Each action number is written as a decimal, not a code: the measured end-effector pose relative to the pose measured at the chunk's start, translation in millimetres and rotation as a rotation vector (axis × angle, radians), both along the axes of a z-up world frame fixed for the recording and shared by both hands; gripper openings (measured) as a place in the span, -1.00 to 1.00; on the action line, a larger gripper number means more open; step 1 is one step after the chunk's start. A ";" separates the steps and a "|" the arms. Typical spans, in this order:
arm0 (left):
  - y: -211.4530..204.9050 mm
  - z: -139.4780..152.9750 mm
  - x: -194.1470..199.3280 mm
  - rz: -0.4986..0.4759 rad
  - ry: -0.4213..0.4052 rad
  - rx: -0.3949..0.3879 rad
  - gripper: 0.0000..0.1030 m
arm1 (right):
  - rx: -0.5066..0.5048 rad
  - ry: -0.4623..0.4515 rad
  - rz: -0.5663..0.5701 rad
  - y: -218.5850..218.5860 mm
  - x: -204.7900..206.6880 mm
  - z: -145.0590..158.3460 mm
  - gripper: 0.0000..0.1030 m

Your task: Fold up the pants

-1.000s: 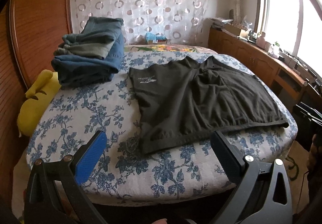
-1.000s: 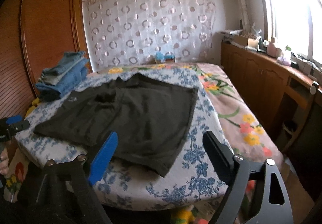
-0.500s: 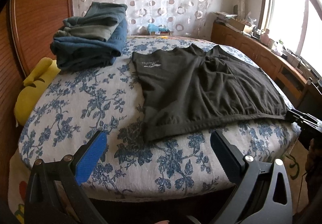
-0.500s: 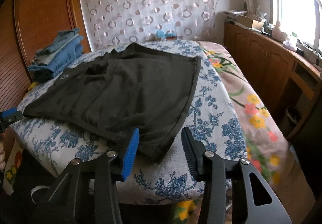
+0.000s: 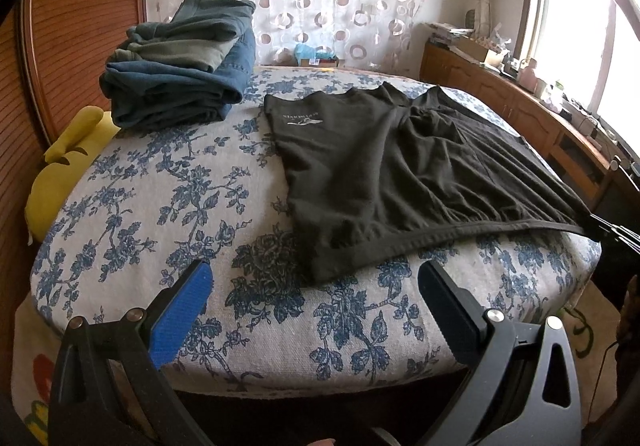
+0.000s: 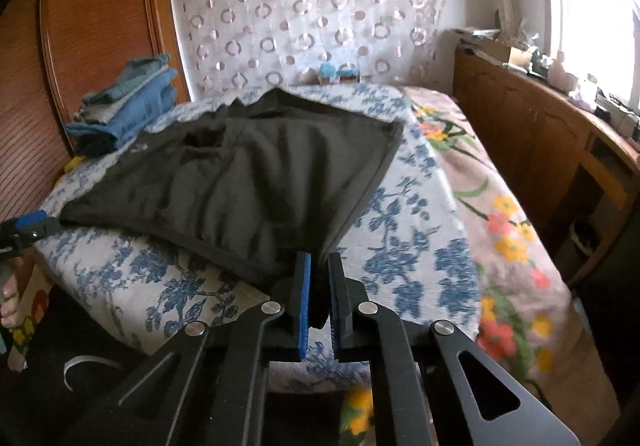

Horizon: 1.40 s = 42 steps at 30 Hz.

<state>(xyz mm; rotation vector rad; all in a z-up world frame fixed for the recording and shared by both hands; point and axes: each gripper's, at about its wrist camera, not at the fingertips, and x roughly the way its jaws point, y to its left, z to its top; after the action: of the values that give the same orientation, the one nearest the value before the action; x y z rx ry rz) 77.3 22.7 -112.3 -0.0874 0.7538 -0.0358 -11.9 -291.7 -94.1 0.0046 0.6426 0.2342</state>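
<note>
The soft, dark pants (image 5: 392, 173) with a small white logo too tiny to read lie flat on the flowery bed (image 5: 168, 205), the right gripper (image 6: 318, 286) has just closed its fingers on one corner, and the left gripper (image 5: 316, 298) has its fingers spread wide.

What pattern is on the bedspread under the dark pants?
Blue flowers and leaves on white bedspread, clearest from the left wrist view.

The pants' (image 6: 248, 181) near corner was hidden between the right gripper's (image 6: 318, 286) pads; the small white logo (image 5: 301, 119) stayed unreadable; windowsill clutter (image 6: 576, 85) at upper right was blurred.
</note>
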 end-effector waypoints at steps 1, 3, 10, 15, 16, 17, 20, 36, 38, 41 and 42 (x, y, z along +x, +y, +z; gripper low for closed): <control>0.5 0.2 -0.2 0.000 0.000 -0.006 1.00 | 0.001 -0.002 0.000 -3.5 -3.7 0.8 -0.86; 2.4 1.4 0.2 -0.001 -0.001 -0.017 1.00 | -0.004 0.001 -0.002 -6.2 -10.0 0.9 -0.86; 13.3 5.8 3.7 -0.015 -0.014 -0.066 0.79 | 0.015 0.023 -0.001 -11.6 -18.0 -6.1 -0.85; 14.3 1.6 12.6 -0.037 0.010 -0.070 0.17 | 0.000 0.007 -0.001 -12.8 -2.4 1.9 -0.72; 13.9 0.3 14.0 -0.033 0.014 -0.064 0.08 | -0.001 0.004 -0.003 -10.9 2.5 1.5 -0.71; 13.1 -1.2 15.6 -0.037 0.021 -0.066 0.06 | 0.002 0.003 -0.004 -10.6 4.3 2.1 -0.67; 11.3 -6.5 17.7 -0.045 0.040 -0.063 0.00 | 0.007 -0.006 -0.020 -13.3 4.3 2.5 -0.32; 3.0 9.9 18.8 -0.126 0.008 -0.089 -0.85 | 0.037 -0.013 -0.030 -11.9 2.4 0.2 -0.11; -0.3 21.3 19.8 -0.142 -0.012 -0.093 -0.86 | 0.039 -0.013 -0.030 -11.9 2.8 0.2 -0.11; -10.8 33.8 22.5 -0.164 -0.037 -0.074 -0.87 | 0.050 -0.015 -0.032 -12.3 3.7 -0.8 -0.11; -14.8 37.7 24.0 -0.175 -0.043 -0.073 -0.88 | 0.054 -0.015 -0.032 -12.5 3.9 -1.0 -0.11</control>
<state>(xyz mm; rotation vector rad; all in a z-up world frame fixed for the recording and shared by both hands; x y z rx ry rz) 101.3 7.9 -74.5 -0.0901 0.7156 -0.2314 -8.0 -304.2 -95.1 0.0645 0.6204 0.2200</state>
